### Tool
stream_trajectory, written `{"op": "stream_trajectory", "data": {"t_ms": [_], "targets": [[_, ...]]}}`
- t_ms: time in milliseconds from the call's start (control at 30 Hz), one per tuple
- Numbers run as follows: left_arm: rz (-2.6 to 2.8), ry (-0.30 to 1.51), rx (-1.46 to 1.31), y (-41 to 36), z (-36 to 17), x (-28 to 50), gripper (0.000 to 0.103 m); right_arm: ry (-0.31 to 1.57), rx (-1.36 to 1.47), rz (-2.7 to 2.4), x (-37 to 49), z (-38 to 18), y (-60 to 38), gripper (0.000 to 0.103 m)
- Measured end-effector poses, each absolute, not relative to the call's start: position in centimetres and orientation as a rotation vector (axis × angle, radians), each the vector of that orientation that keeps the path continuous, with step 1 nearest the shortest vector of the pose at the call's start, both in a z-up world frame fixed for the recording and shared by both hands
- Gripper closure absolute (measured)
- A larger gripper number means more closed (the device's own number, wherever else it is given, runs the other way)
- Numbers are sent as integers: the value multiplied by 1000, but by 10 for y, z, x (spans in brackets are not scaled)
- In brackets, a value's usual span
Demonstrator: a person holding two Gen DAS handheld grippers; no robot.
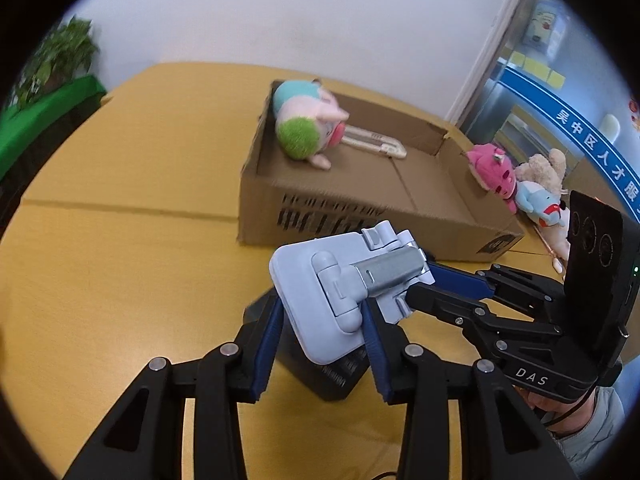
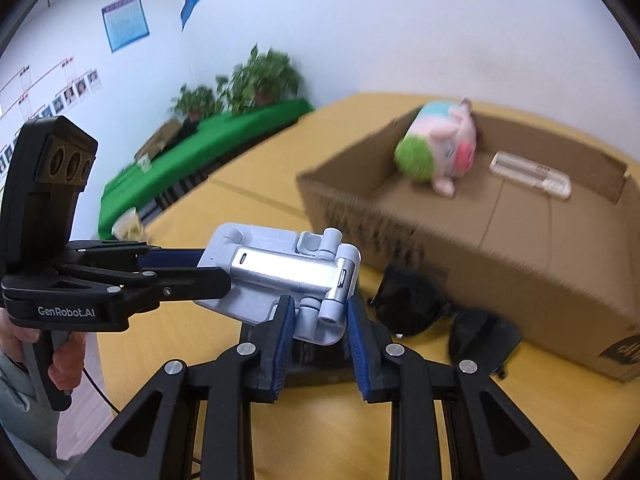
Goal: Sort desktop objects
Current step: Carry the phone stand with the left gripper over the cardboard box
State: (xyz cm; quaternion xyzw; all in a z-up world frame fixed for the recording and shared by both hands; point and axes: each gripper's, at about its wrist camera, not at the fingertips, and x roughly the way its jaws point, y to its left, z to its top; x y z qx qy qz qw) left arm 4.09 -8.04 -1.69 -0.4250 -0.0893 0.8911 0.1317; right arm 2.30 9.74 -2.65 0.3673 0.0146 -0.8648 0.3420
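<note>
A light grey folding phone stand (image 1: 340, 292) is held in the air above the yellow table (image 1: 120, 264). My left gripper (image 1: 322, 320) is shut on its flat base plate. My right gripper (image 2: 318, 322) is shut on its other end; it also shows in the left wrist view (image 1: 424, 284), coming in from the right. The stand also shows in the right wrist view (image 2: 280, 276). Behind stands an open cardboard box (image 1: 360, 216) holding a pink and green plush pig (image 1: 308, 128) and a white clear case (image 1: 376, 142).
A black box (image 1: 328, 376) lies under the stand. Black sunglasses (image 2: 444, 316) lie in front of the box. A pink plush (image 1: 494, 172), a beige bear (image 1: 546, 172) and a blue plush (image 1: 540, 202) sit right of the box. A green-covered bench with plants (image 2: 208, 140) stands far left.
</note>
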Motion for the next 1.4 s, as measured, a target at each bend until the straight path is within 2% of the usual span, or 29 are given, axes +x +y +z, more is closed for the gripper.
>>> {"op": "stream_trajectory", "data": {"t_ms": [333, 567, 800, 1100, 1400], "targets": [[2539, -109, -1007, -40, 45, -34, 65, -35, 800, -2465, -15, 45, 141, 77], [2504, -74, -1003, -38, 59, -87, 66, -104, 810, -2487, -65, 60, 149, 77], [2514, -2, -1160, -45, 33, -133, 67, -184, 949, -2421, -119, 23, 133, 77], [2443, 36, -1466, -55, -31, -173, 68, -371, 1254, -2234, -172, -62, 122, 77], [2426, 211, -1655, -42, -58, -181, 70, -373, 1487, -2158, -189, -99, 106, 77]]}}
